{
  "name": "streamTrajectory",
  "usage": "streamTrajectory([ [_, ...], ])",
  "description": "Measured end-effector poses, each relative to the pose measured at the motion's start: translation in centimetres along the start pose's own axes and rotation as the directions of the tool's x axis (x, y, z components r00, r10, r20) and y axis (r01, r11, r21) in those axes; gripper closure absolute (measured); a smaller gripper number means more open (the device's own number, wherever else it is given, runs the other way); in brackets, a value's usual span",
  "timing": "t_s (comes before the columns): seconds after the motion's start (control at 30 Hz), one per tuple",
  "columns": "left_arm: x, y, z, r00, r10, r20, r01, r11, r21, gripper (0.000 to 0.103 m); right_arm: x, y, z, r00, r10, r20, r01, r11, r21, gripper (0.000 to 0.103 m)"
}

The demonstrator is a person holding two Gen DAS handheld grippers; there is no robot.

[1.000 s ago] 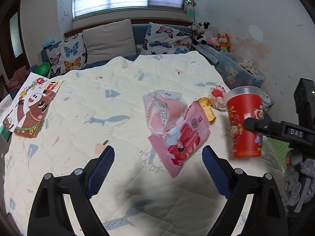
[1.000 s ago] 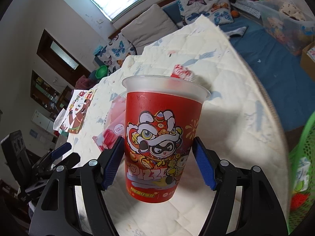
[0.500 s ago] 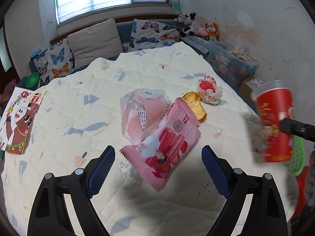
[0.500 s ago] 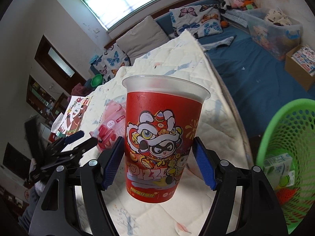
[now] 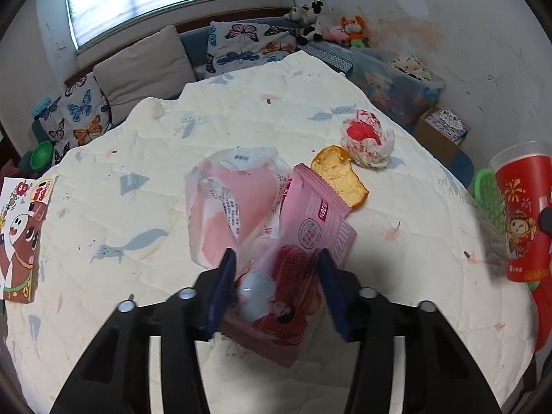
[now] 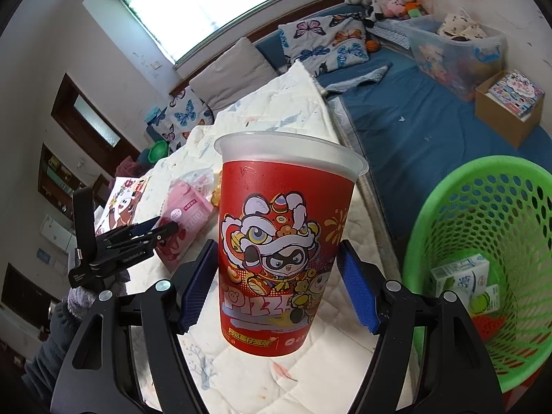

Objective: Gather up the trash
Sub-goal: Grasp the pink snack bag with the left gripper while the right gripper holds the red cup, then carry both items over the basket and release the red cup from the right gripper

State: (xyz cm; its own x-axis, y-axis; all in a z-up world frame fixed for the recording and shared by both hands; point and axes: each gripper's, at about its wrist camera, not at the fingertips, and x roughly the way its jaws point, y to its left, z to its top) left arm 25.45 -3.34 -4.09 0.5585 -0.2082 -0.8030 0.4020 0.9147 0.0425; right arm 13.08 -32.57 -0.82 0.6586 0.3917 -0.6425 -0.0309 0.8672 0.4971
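While the right tongs (image 6: pixel 277 284) clamp the red cup (image 6: pixel 288 241) by its lower half, their blue ribbed pads pressed to its smooth printed wall, the cup hangs upright above the quilt's near edge, its frosted plastic rim uppermost. Just to its right stands the green basket (image 6: pixel 490 214), a perforated plastic tub with small cartons lying in its bottom and open floor behind it.

On the left, the tongs (image 5: pixel 276 293) have just been closing, and the pink wafer wrapper (image 5: pixel 303 252) now sits between them, its glossy film buckling where the pads meet its sides. Its serrated end lies nearest the camera. Against its far side rests a crumpled pale-pink plastic bag (image 5: pixel 227 207), thin and creased. Beyond the wrapper's far corner lies a flat orange-gold foil piece (image 5: pixel 339 181), touching a wadded red-and-white wrapper (image 5: pixel 367 141).

All of this lies on a cream quilted bedspread (image 5: pixel 138 158), soft and stitched in diamonds, with bare cloth around the litter. A printed cardboard box (image 5: pixel 20 234) lies flat at its left edge.
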Motion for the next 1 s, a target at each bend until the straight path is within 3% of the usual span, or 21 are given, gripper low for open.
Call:
streamTrajectory([
  [0.07, -0.2, 0.0, -0.2, 1.000, 0.010, 0.006, -0.010, 1.000, -0.002, 0.071, -0.3, -0.2, -0.2, 1.000, -0.002, 0.005, 0.002, 1.000, 0.004, 0.033],
  [0.2, -1.1, -0.2, -0.5, 0.999, 0.017, 0.028, -0.017, 1.000, -0.003, 0.082, -0.9, -0.5, -0.6, 1.000, -0.010, 0.014, 0.009, 1.000, 0.008, 0.033],
  [0.23, -1.3, -0.3, -0.6, 0.999, 0.020, 0.031, -0.020, 1.000, 0.001, 0.094, -1.1, -0.6, -0.8, 1.000, -0.010, 0.016, 0.010, 1.000, 0.010, 0.033],
  [0.53, -4.2, -2.2, -1.6, 0.998, 0.019, 0.062, -0.018, 1.000, -0.019, 0.095, -3.7, -1.7, -1.7, 0.997, -0.052, 0.053, 0.052, 0.999, -0.003, 0.033],
  [1.0, -7.7, -11.6, 0.1, 0.984, -0.135, 0.116, 0.125, 0.988, 0.091, 0.095, -8.5, -8.9, -3.3, 0.970, -0.228, 0.089, 0.223, 0.973, 0.065, 0.033],
])
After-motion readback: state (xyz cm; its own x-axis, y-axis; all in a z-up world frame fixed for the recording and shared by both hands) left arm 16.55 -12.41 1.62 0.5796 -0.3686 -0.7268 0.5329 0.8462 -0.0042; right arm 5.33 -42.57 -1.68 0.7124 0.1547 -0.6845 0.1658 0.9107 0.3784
